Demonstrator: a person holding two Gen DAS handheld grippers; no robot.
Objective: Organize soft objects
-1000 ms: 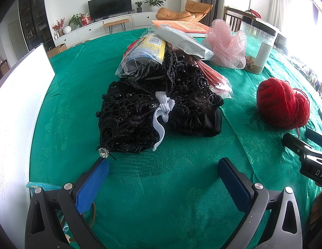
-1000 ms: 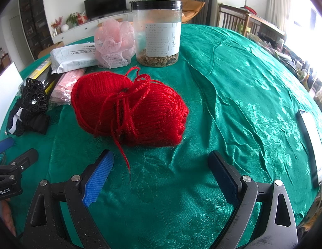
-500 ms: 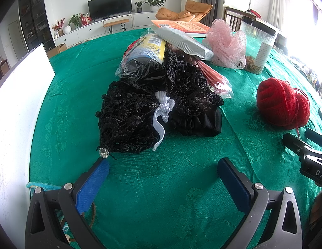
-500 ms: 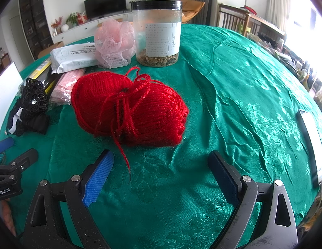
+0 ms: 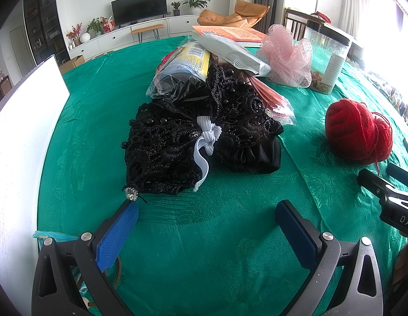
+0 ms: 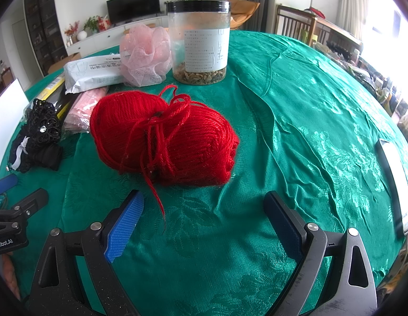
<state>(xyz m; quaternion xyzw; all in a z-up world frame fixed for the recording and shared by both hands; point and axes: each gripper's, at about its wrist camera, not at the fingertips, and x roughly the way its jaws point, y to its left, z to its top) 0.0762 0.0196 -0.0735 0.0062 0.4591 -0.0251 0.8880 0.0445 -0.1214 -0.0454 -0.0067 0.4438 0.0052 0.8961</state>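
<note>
A bundle of black lace cloth [image 5: 182, 142] tied with a white elastic band [image 5: 205, 142] lies on the green tablecloth [image 5: 204, 237], just beyond my left gripper [image 5: 206, 210], which stands open and empty. A red ball of yarn [image 6: 161, 139] sits right in front of my right gripper [image 6: 204, 202], also open and empty; a loose strand trails between its fingers. The yarn [image 5: 357, 131] shows at the right of the left wrist view, the black lace [image 6: 38, 137] at the left of the right wrist view. A pink mesh pouf [image 6: 144, 54] sits farther back.
Behind the lace lie a yellow-labelled bag [image 5: 182, 71], a white wipes pack [image 5: 230, 52] and pink packets [image 5: 272, 100]. A clear jar with a black lid [image 6: 200, 42] stands at the back. A white board [image 5: 22, 137] stands at left. A phone [image 6: 396, 181] lies at right.
</note>
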